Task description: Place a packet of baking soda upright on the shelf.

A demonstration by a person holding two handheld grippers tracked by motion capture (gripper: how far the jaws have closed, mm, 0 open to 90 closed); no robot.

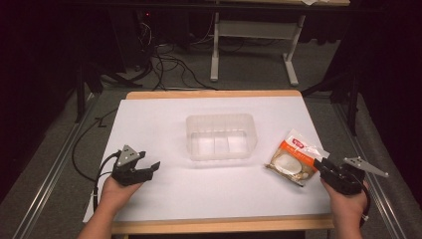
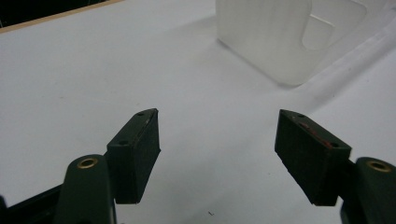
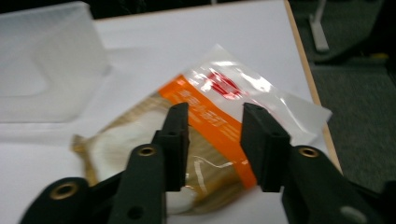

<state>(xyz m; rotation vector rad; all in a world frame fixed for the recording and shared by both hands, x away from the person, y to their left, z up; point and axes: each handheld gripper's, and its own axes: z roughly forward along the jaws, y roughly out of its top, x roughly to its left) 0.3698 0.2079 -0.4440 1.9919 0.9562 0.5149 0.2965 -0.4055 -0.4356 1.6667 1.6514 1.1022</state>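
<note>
The packet (image 1: 293,158), a clear crinkly wrapper with an orange band, lies near the bench's (image 1: 164,199) right edge, just right of the tub (image 1: 221,137) at mid-bench. The right tool (image 3: 212,140) sits low over it, jaws partly spread and astride the orange band; whether they touch the film I cannot tell. Closing here could catch only loose wrapper, so the packet may slip or swing, or get nudged toward the right edge. The left tool (image 2: 217,154) waits near the front-left, jaws spread wide and empty, facing the tub. Nothing lies between packet and tub.
</note>
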